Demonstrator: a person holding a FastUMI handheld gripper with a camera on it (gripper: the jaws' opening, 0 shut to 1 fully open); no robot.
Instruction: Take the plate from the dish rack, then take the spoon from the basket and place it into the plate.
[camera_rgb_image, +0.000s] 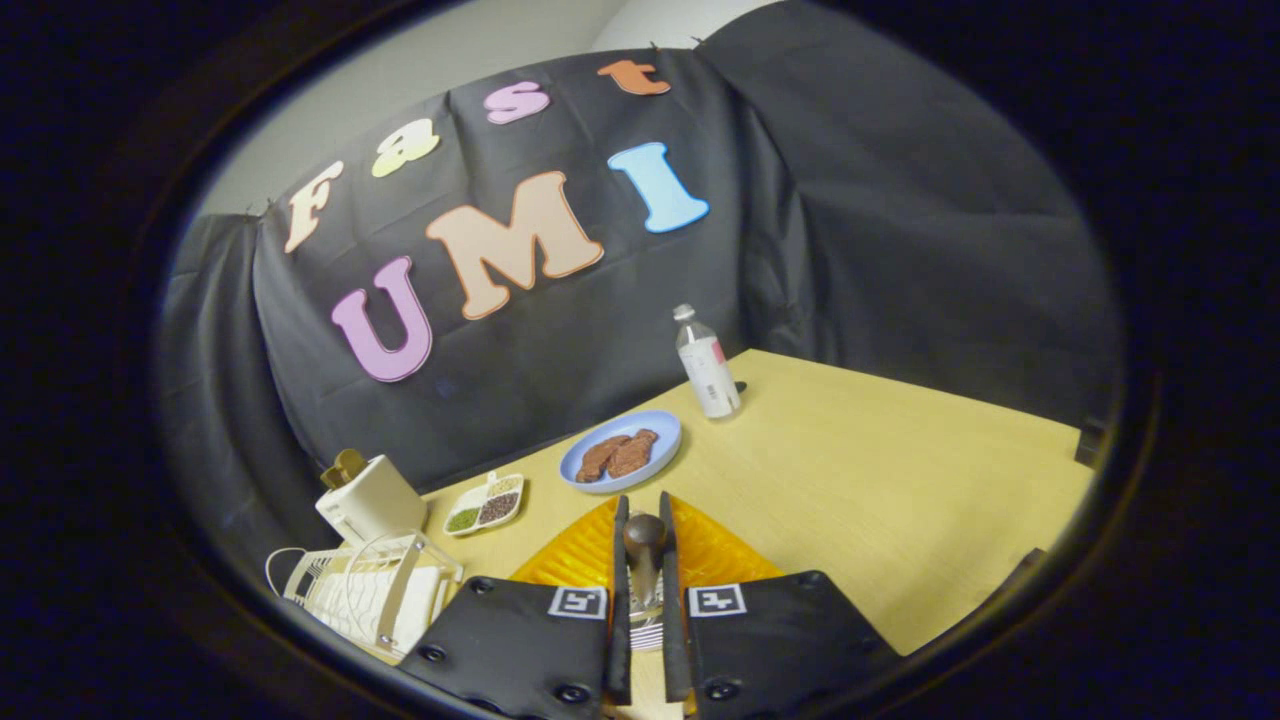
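Note:
My gripper (643, 515) is shut on the spoon (645, 548), whose dark rounded handle end sticks up between the two fingers. Directly below and just ahead of the fingers lies an orange ribbed plate (580, 555) on the wooden table (880, 480). The spoon hangs over this plate. The white wire dish rack (365, 590) stands to the left of the fingers, close by; whether anything rests in it is hard to tell.
Beyond the fingers sits a blue plate (660, 440) with brown food pieces. A clear bottle (707, 365) stands behind it. A white toaster (368, 497) and a small divided dish of seeds (485, 504) are at the left, near the rack.

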